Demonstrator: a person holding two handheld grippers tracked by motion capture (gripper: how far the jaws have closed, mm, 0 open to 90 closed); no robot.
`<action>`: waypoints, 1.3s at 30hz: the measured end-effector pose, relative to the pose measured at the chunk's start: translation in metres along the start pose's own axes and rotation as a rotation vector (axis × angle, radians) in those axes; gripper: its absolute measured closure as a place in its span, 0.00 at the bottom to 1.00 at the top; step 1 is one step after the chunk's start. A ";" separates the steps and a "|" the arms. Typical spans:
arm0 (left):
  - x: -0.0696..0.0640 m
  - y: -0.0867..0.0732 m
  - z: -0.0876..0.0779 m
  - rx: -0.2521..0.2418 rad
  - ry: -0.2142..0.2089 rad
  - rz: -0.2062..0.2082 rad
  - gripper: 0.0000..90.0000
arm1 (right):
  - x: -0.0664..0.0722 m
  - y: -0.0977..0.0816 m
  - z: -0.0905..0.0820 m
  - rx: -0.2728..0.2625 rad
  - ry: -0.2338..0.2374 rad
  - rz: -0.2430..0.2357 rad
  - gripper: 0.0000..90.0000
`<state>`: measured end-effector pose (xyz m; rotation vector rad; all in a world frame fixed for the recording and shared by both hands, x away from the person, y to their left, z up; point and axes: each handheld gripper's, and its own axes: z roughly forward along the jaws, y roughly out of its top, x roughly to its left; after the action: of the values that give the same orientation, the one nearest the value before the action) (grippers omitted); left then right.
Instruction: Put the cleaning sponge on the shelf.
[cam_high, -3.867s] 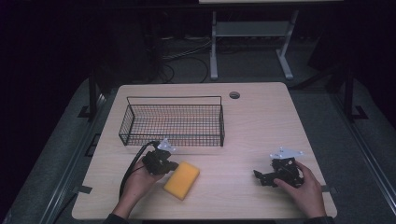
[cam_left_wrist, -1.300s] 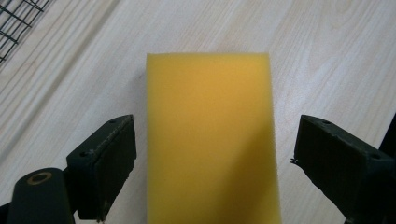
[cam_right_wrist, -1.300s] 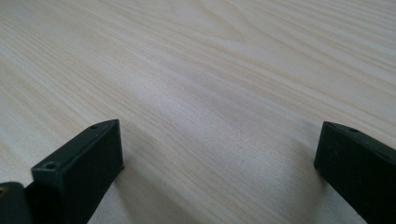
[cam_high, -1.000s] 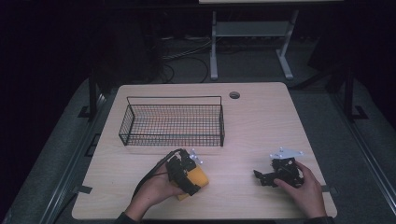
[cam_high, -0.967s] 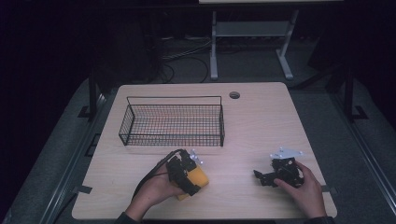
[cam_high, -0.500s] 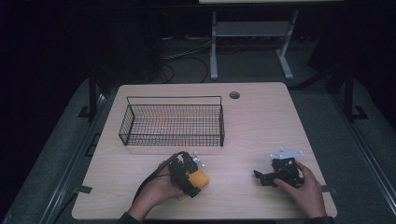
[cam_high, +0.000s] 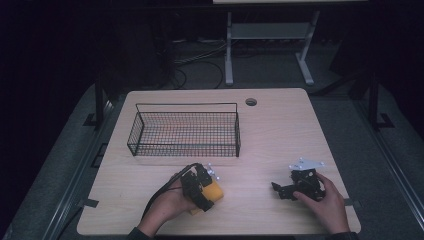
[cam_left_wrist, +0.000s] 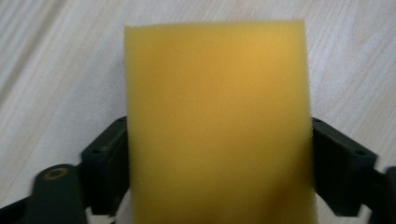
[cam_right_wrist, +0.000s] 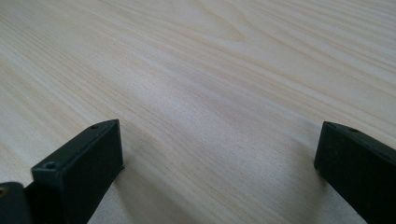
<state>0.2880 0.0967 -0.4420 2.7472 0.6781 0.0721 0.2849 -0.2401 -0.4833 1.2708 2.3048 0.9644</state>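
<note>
We see the wooden table (cam_high: 280, 125) with the black wire basket (cam_high: 185, 130) standing at its far left, empty. Compared with a few seconds ago, our left gripper (cam_high: 200, 187) has crossed from beside the yellow sponge (cam_high: 212, 192) onto it, and over the last second that hand stays put at the near left of the table. In the left gripper view the sponge (cam_left_wrist: 217, 121) now sits squarely between the two black jaws, which have just been closing; both pads meet its sides, and we judge the grip is only now taking hold, still wide and hardly squeezing the foam. That suggests the pick-up is beginning, with the lift toward the basket, if that is its goal, not yet done. Our right gripper (cam_high: 292, 187) rests at the near right, well apart from the sponge, jaws spread wide over bare wood, holding nothing.
</note>
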 end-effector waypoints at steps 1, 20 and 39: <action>0.000 0.000 0.000 -0.002 0.000 0.000 0.24 | 0.000 0.000 0.000 0.000 0.000 0.000 0.00; 0.003 -0.001 -0.009 -0.023 -0.020 -0.014 0.25 | 0.000 0.000 0.000 0.000 0.000 0.000 0.00; 0.014 -0.009 -0.042 -0.072 -0.026 -0.054 0.25 | 0.000 0.000 0.000 0.001 0.000 0.002 0.00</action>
<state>0.2918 0.1225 -0.4054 2.6549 0.7280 0.0473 0.2849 -0.2400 -0.4832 1.2736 2.3040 0.9642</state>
